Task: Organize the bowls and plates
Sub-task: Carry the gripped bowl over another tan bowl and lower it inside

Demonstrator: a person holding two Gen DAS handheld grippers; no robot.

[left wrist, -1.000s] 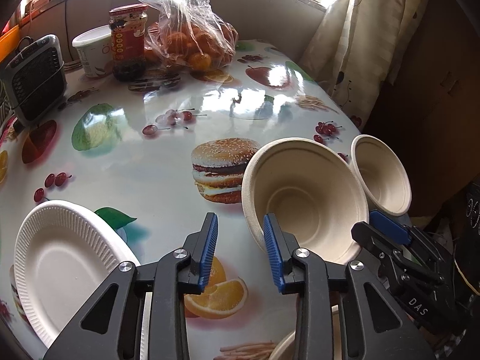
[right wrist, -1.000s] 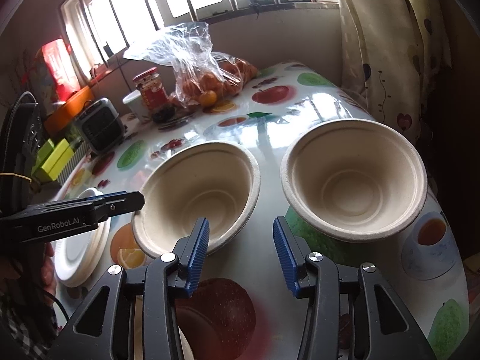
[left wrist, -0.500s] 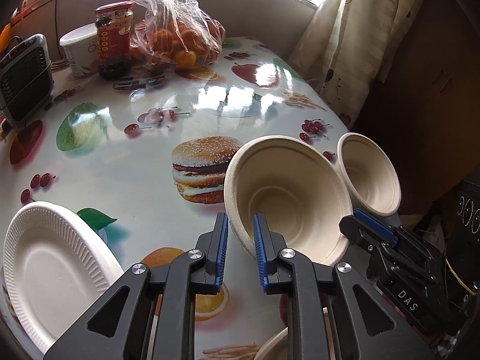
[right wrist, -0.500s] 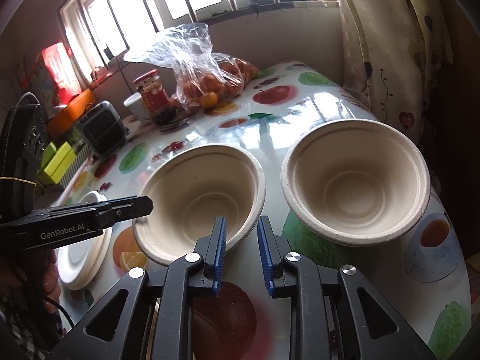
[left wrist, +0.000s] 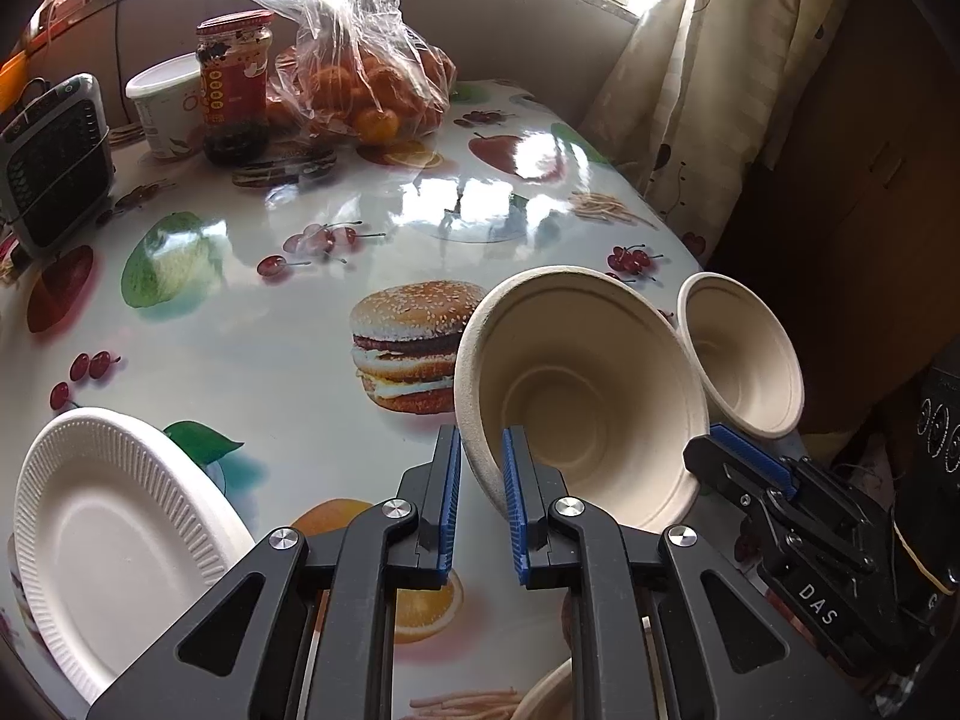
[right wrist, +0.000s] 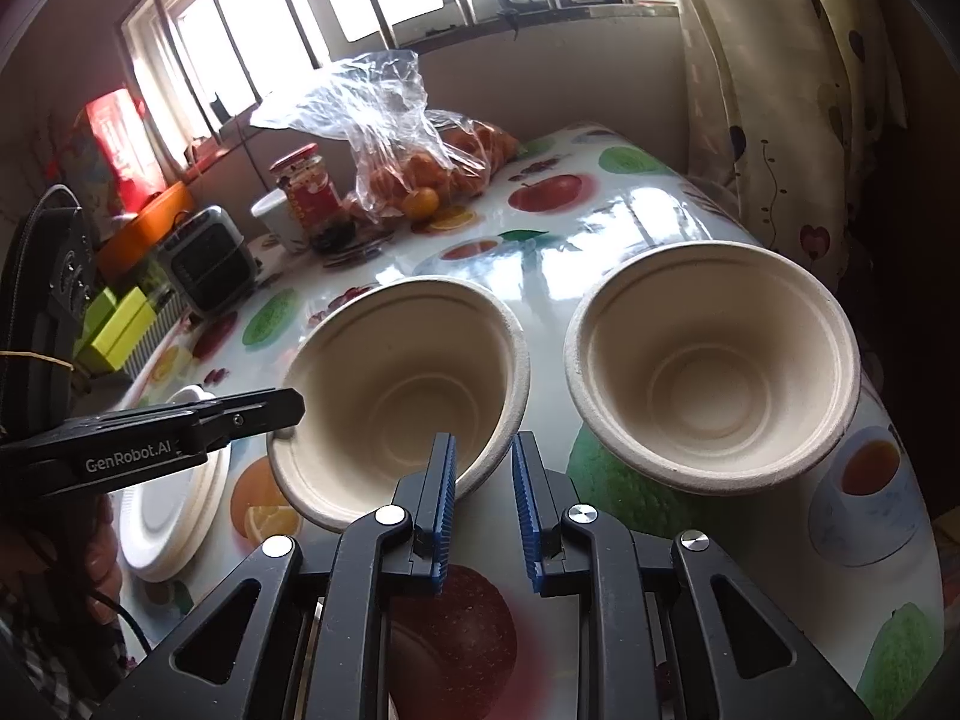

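Two beige paper bowls stand on the fruit-print table. My left gripper point(left wrist: 482, 474) is shut on the near rim of the left bowl point(left wrist: 576, 396), which is tilted toward me. My right gripper point(right wrist: 482, 468) straddles the same bowl's point(right wrist: 402, 384) near right rim with a narrow gap, jaws almost shut; I cannot tell if they pinch it. The second bowl point(right wrist: 714, 372) sits flat to the right, also in the left wrist view point(left wrist: 741, 354). A white paper plate point(left wrist: 114, 534) lies at the near left.
At the back stand a bag of oranges point(left wrist: 366, 78), a red-lidded jar point(left wrist: 234, 90), a white cup point(left wrist: 162, 102) and a small grey fan heater point(left wrist: 51, 162). A curtain point(left wrist: 690, 78) hangs by the table's right edge. Another bowl rim point(left wrist: 549, 693) shows at the bottom.
Both grippers moved forward onto the left bowl's rim and narrowed from wide open. The left bowl has tipped up toward me.
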